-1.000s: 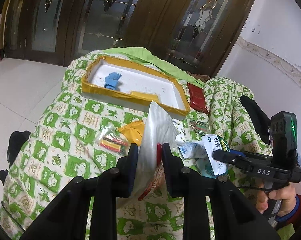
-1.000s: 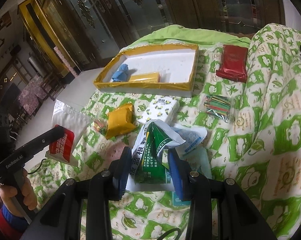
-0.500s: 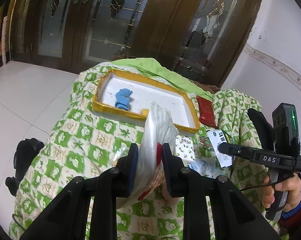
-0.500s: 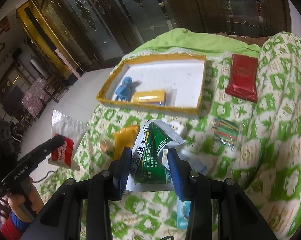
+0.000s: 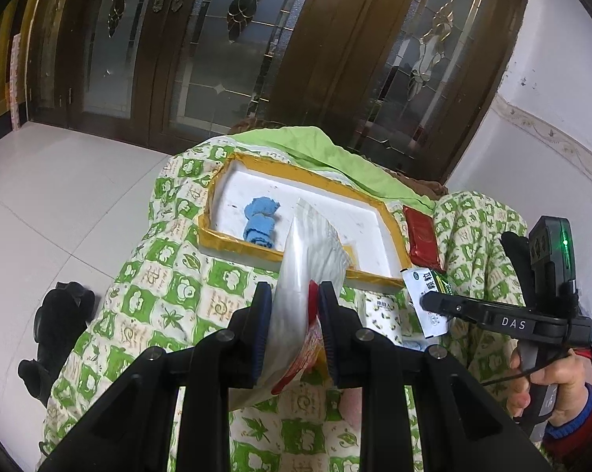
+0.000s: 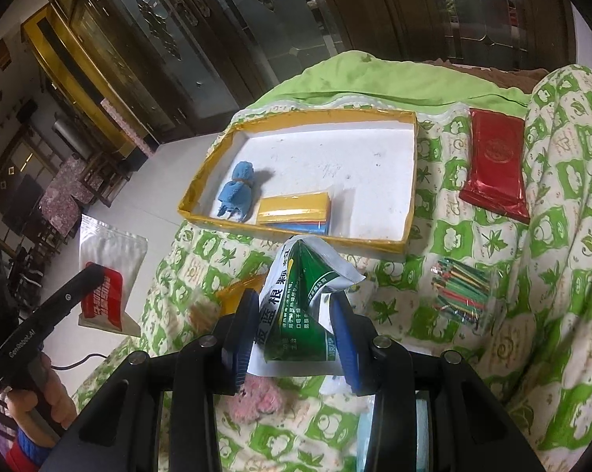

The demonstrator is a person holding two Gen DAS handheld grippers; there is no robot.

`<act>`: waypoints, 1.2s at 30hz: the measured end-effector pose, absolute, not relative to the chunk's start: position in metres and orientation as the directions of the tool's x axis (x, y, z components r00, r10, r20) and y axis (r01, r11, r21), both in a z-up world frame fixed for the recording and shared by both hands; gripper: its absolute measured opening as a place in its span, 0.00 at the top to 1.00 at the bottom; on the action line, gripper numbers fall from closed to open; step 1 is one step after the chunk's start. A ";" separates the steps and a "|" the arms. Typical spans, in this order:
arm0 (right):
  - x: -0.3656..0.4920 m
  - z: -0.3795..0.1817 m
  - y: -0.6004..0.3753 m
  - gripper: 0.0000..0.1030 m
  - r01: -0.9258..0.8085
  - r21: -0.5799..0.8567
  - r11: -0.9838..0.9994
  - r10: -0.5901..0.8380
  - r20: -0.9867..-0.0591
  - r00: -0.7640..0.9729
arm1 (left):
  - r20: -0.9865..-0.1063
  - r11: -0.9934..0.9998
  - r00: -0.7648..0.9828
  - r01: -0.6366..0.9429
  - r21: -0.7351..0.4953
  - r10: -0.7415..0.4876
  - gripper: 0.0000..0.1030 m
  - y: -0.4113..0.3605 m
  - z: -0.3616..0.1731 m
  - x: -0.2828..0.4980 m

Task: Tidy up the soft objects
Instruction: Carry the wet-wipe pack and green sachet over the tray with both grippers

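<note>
My left gripper point(image 5: 294, 328) is shut on a silvery plastic pouch with a red label point(image 5: 309, 259), lifted above the green-and-white quilt. The same pouch point(image 6: 107, 271) shows at the left of the right wrist view. My right gripper point(image 6: 292, 330) is shut on a green-and-white sachet point(image 6: 299, 299), seen from the side as a sachet point(image 5: 427, 295) in the left wrist view. Ahead lies a white tray with a yellow rim point(image 6: 307, 157), holding a blue soft toy point(image 6: 236, 192) and a yellow-and-blue packet point(image 6: 294, 212). That tray point(image 5: 378, 228) and the blue toy point(image 5: 261, 222) also face the left gripper.
A red foil packet point(image 6: 494, 165) lies right of the tray. A clear bag of coloured sticks point(image 6: 459, 295) sits on the quilt point(image 6: 551, 314). A yellow packet point(image 6: 233, 295) and a pink fluffy thing point(image 6: 256, 397) lie under my right gripper. Dark glass doors and white floor tiles surround the bed.
Both grippers have moved toward the tray with their packets still held, and risen a little. The tray now looks nearer in both views.
</note>
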State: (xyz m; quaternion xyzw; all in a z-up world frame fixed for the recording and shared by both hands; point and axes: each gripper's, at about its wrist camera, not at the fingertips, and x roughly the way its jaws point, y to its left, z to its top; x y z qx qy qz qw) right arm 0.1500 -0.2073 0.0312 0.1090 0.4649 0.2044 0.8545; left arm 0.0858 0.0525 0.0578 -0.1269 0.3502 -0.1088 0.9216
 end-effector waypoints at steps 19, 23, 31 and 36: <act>0.200 0.030 -0.191 0.61 -0.254 0.345 0.904 0.428 -0.747 0.508 | -0.633 0.963 0.742 0.065 -0.261 -0.222 0.77 0.065 0.062 0.154; 0.211 0.021 -0.193 0.61 -0.234 0.354 0.905 0.425 -0.751 0.505 | -0.644 0.971 0.742 0.037 -0.238 -0.186 0.77 0.070 0.065 0.178; 0.230 0.010 -0.195 0.61 -0.211 0.348 0.913 0.407 -0.764 0.501 | -0.669 0.976 0.727 0.006 -0.218 -0.154 0.77 0.069 0.058 0.232; 0.242 0.013 -0.196 0.61 -0.204 0.325 0.923 0.384 -0.758 0.527 | -0.682 0.978 0.716 0.005 -0.208 -0.149 0.77 0.059 0.049 0.256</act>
